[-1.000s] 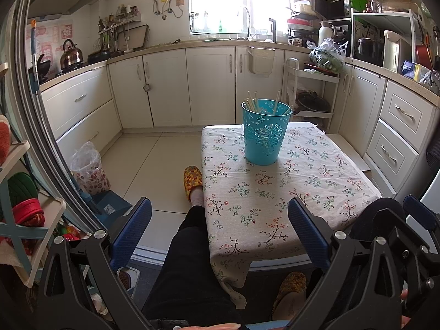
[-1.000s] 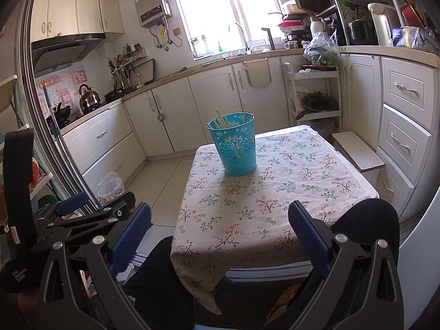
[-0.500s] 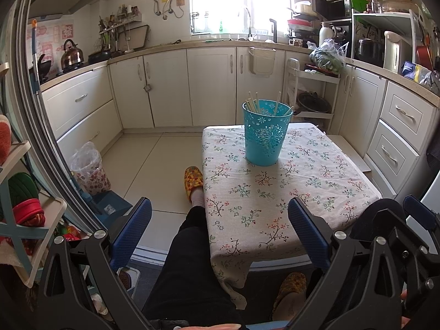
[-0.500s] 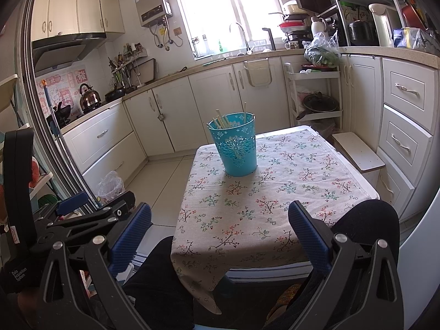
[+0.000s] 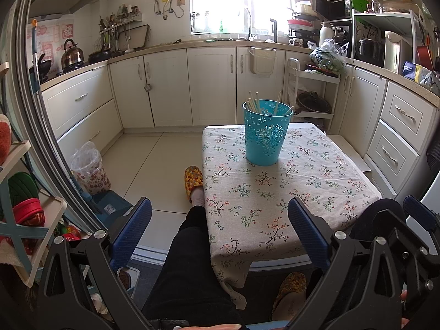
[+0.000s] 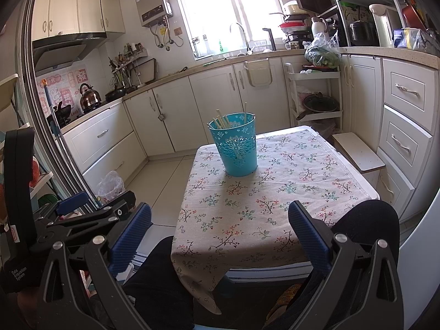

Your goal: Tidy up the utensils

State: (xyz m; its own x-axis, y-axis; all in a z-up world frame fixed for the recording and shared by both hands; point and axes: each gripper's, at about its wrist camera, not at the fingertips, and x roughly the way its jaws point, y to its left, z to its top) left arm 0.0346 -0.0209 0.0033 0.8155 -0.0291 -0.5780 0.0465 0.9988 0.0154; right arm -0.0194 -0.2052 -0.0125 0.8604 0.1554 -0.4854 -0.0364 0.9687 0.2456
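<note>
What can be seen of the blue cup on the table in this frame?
The blue cup is a turquoise, plastic-looking holder that tapers toward its base, with a cut-out flower pattern pierced through its wall. It stands upright on the floral tablecloth, toward the far end of the table, with nothing else on the cloth around it. Several pale chopsticks lean inside it, tips above the rim. Neither the left gripper nor the right gripper touches it; both are open and held back at the near edge.

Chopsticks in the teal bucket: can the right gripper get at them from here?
Probably yes. The right gripper is open and empty, and only bare tablecloth lies between it and the teal bucket. The chopsticks stick up above the rim, free to pinch from above.
</note>
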